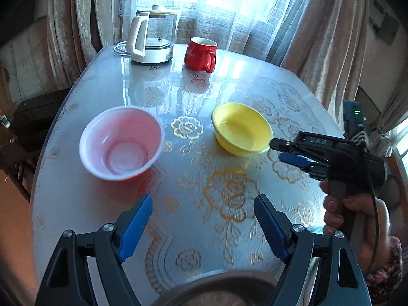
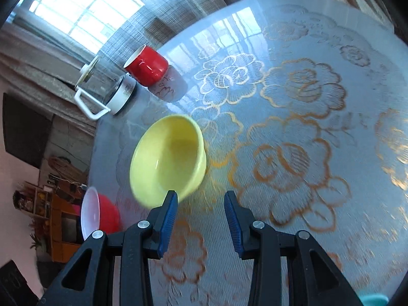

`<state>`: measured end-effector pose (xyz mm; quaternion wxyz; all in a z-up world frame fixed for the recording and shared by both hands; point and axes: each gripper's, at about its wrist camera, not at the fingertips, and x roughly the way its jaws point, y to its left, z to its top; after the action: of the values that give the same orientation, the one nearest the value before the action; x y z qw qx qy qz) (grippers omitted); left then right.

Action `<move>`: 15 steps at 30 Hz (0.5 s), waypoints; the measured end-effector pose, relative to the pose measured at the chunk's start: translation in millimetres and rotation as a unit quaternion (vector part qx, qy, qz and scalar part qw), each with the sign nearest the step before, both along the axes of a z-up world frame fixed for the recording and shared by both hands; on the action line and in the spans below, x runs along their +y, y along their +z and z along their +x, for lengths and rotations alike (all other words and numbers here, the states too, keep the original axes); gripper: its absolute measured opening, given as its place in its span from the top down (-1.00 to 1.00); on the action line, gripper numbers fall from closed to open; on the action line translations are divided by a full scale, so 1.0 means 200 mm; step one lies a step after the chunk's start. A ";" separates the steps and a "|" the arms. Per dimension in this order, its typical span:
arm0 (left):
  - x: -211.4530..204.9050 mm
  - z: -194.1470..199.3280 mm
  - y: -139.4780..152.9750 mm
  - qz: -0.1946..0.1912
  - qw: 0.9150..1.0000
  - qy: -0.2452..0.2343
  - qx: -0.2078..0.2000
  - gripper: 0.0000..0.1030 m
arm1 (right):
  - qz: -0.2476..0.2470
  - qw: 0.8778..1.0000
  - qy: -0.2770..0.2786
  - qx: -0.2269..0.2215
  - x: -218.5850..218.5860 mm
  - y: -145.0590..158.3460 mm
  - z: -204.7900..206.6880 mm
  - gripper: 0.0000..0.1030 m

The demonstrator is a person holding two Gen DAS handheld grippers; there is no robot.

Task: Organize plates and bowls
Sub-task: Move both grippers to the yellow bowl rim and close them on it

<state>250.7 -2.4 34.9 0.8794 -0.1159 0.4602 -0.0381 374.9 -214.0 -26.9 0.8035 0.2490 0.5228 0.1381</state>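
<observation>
A yellow bowl (image 1: 242, 128) stands upright on the table, right of centre; it also shows in the right wrist view (image 2: 168, 158). A bowl that is white inside and red outside (image 1: 122, 142) stands to its left and shows at the edge of the right wrist view (image 2: 98, 213). My left gripper (image 1: 203, 214) is open and empty, held above the table in front of both bowls. My right gripper (image 2: 200, 200) is open and empty, rolled on its side, its tips just beside the yellow bowl's near rim; it shows in the left wrist view (image 1: 276, 150).
A red mug (image 1: 201, 54) and a glass kettle on a white base (image 1: 150, 38) stand at the table's far edge by the curtains. A dark round dish rim (image 1: 216, 290) lies under my left gripper. The table (image 2: 306, 102) has a glossy floral cover.
</observation>
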 end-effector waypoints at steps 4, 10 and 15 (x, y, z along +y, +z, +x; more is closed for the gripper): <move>-0.01 0.09 -0.02 -0.002 1.000 0.003 0.003 -0.60 | 0.024 1.000 -0.008 0.011 0.01 -0.06 0.10 0.26; -0.07 0.26 -0.06 -0.002 1.000 -0.003 0.013 -0.59 | 0.016 1.000 0.016 0.014 0.07 -0.12 0.17 0.55; -0.13 0.40 -0.09 0.001 1.000 -0.007 0.018 -0.52 | 0.004 0.999 0.027 0.017 0.06 -0.14 0.17 0.70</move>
<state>329.7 -28.8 16.3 0.8706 -0.1126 0.4771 -0.0418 409.6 -202.3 -54.7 0.7896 0.2400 0.5422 0.1578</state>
